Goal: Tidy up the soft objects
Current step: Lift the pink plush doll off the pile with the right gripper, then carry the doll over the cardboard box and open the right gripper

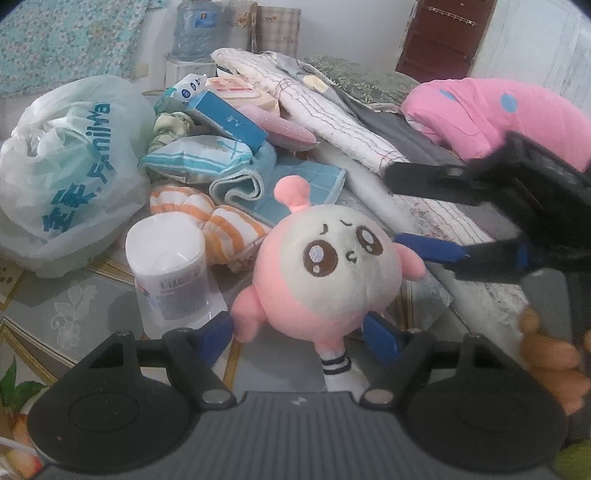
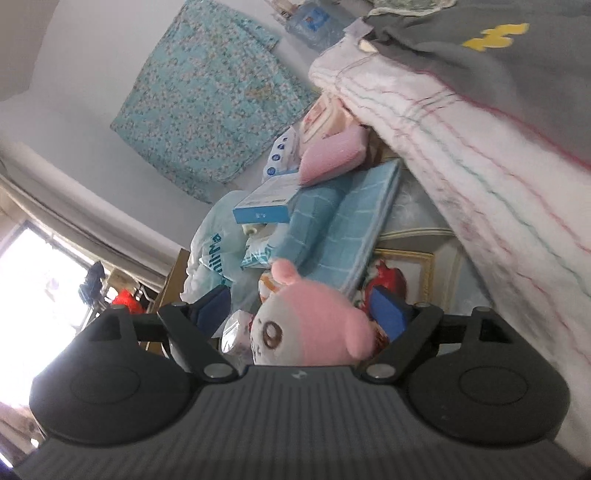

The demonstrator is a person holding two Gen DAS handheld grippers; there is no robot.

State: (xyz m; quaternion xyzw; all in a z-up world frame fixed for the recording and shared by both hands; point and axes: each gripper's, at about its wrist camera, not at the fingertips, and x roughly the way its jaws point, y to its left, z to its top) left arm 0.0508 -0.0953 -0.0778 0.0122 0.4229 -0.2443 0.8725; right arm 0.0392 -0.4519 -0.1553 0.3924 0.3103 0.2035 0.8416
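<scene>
A round pink and white plush toy [image 1: 328, 273] stands on the table just in front of my left gripper [image 1: 301, 334], whose open blue fingers sit on either side of its lower body. My right gripper [image 1: 424, 206] reaches in from the right, open, its lower blue finger beside the toy's arm. In the right wrist view the toy [image 2: 314, 325] lies between the open blue pads of the right gripper [image 2: 299, 306]. Behind lie orange-striped socks [image 1: 218, 218], a folded blue towel [image 1: 266, 184], a white quilted blanket [image 1: 325, 110] and a pink spotted plush [image 1: 498, 107].
A white plastic bag [image 1: 70, 170] sits at the left. A wrapped tissue roll [image 1: 170, 262] stands beside the toy. A wipes pack [image 1: 199, 155], a blue box [image 1: 229, 118] and a pink pouch [image 1: 280, 127] lie in the pile. A water bottle [image 1: 197, 29] stands behind.
</scene>
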